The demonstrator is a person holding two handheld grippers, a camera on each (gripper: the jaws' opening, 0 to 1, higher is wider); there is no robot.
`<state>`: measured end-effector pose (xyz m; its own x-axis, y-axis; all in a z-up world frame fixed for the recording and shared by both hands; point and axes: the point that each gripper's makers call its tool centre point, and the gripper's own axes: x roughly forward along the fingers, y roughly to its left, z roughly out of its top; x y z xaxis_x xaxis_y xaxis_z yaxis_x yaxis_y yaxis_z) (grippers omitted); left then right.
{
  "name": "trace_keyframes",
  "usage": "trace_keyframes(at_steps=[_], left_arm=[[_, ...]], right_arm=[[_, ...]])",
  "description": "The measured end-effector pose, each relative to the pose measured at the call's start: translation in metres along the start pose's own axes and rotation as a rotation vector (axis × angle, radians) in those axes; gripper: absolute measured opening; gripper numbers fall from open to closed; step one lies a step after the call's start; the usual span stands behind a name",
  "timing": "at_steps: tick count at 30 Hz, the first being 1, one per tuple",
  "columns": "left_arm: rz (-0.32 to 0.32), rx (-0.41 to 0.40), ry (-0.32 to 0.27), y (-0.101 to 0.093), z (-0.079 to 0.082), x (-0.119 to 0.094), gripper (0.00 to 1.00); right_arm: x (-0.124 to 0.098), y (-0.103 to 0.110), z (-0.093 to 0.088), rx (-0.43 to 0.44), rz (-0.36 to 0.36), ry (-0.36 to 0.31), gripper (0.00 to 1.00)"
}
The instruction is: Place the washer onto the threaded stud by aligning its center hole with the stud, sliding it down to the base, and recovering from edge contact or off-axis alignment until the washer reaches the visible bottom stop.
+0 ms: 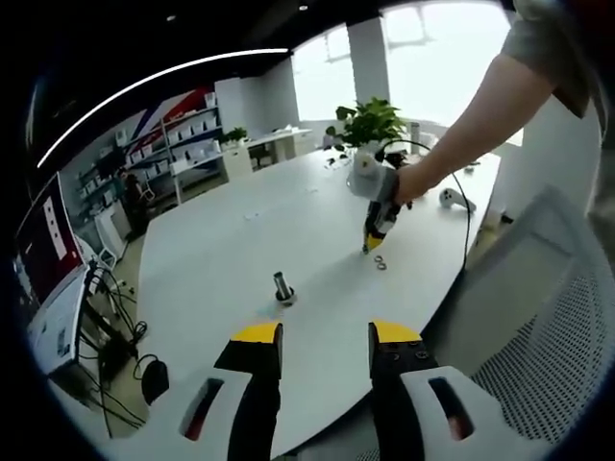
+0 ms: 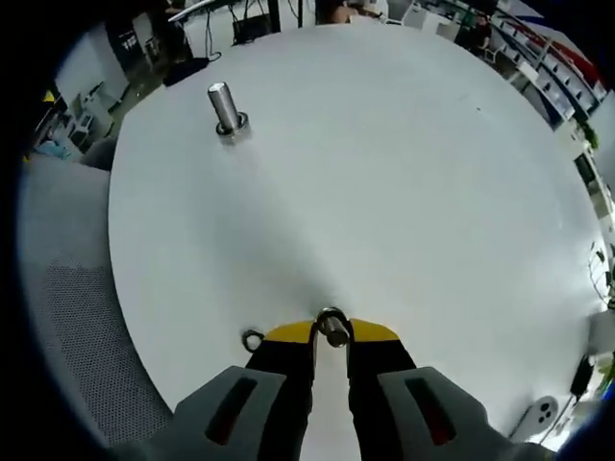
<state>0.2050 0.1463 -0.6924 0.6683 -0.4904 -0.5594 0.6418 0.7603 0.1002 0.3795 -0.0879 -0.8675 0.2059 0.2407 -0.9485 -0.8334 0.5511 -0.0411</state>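
**Right tool pinches a washer at the tabletop; stud stands apart**

In the right gripper view, the right tool [image 2: 332, 331], black with yellow tips, has its jaws drawn nearly together around a small silver metal ring washer [image 2: 332, 325], which stands on edge between the tips just over the round white tabletop [image 2: 404, 173]. A second small metal ring [image 2: 253, 339] lies flat on the tabletop just beside the left jaw tip. The short silver threaded stud [image 2: 225, 108] on its round base stands upright well apart, toward the upper left of this view, with nothing on it.

In the left gripper view, the left tool [image 1: 326, 338] hovers over the near edge of the tabletop with its yellow-tipped jaws wide apart and nothing between them; the stud [image 1: 282, 286] stands just ahead of them. Across the tabletop, a person's bare forearm reaches down from the upper right, the hand [image 1: 411, 182] wrapped round the right tool's [image 1: 372, 247] grip, the tool tilted steeply downward with its tips at the surface. Small rings [image 1: 381, 261] lie beside those tips. A leafy green potted plant [image 1: 368, 123] sits at the far edge, and a grey mesh chair back [image 1: 548, 336] is at the right.
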Motion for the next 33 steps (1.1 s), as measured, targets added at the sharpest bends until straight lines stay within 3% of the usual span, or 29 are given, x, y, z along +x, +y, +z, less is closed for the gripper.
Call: trace_keyframes(at_steps=[11,16,33], left_arm=[[0.007,-0.004,0.004,0.002,-0.001,0.0,0.33],[0.013,0.006,0.009,0.003,-0.002,0.0,0.33],[0.027,0.019,0.005,0.004,-0.002,0.0,0.34]], right_arm=[[0.002,0.0,0.005,-0.01,0.0,0.002,0.14],[0.003,0.002,0.006,0.055,0.035,-0.016,0.14],[-0.006,0.004,0.005,0.084,0.026,-0.032,0.2]])
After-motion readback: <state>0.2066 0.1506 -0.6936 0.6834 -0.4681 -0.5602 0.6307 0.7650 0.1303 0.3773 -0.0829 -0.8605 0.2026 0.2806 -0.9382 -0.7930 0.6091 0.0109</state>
